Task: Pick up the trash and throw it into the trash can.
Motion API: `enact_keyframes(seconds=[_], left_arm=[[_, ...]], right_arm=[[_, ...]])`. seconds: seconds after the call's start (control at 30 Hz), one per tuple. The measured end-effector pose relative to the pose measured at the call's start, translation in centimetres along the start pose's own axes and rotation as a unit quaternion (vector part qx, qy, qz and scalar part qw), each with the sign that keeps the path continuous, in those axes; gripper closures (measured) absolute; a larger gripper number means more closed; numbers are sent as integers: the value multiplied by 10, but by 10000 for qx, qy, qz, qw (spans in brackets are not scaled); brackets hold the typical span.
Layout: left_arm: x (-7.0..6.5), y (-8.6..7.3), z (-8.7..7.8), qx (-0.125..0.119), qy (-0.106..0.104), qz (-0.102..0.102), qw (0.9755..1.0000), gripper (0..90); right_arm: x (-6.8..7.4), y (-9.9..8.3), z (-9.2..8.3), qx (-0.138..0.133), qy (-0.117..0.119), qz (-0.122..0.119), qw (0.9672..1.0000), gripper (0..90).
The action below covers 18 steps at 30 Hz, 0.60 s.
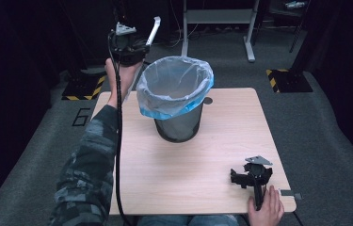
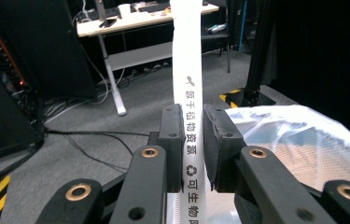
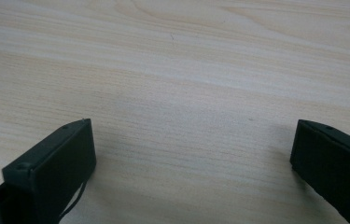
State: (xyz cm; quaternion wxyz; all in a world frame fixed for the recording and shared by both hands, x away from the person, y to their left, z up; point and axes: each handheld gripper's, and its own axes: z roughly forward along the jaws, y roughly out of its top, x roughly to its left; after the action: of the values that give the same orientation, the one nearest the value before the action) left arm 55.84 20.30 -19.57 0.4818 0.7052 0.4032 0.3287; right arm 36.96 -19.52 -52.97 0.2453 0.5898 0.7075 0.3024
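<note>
The white strip (image 2: 189, 93) stands with its long axis nearly upright in the left gripper view, running from between the fingers up toward 12 o'clock and out past the top edge. In the high view it (image 1: 153, 31) leans slightly toward 1 o'clock above the left gripper (image 1: 132, 44), which is raised beyond the counter's (image 1: 188, 169) far left corner, at about 10 o'clock from the bin (image 1: 178, 101). The strip is flat, thin and smooth, like plastic or stiff paper, printed with a column of dark characters and a recycling mark. The left gripper's (image 2: 192, 140) fingers (image 2: 171, 140) are narrow, clamped on the strip's two flat faces near its lower part.

The bin is round and dark, lined with a crinkled translucent bag with a blue edge folded over the rim.

The right gripper (image 1: 252, 176) rests on the pale wood-grain counter at 5 o'clock from the bin, its blocky black fingers (image 3: 56, 163) spread wide with bare counter between them.
</note>
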Motion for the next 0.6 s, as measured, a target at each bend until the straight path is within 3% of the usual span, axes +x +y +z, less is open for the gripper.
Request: enact_keyframes(seconds=[0.6], left_arm=[[-56, 30, 45, -285, -435, 266, 9983, 779]], right_arm=[[0, 0, 0, -3, -1, -1, 10000, 0]])
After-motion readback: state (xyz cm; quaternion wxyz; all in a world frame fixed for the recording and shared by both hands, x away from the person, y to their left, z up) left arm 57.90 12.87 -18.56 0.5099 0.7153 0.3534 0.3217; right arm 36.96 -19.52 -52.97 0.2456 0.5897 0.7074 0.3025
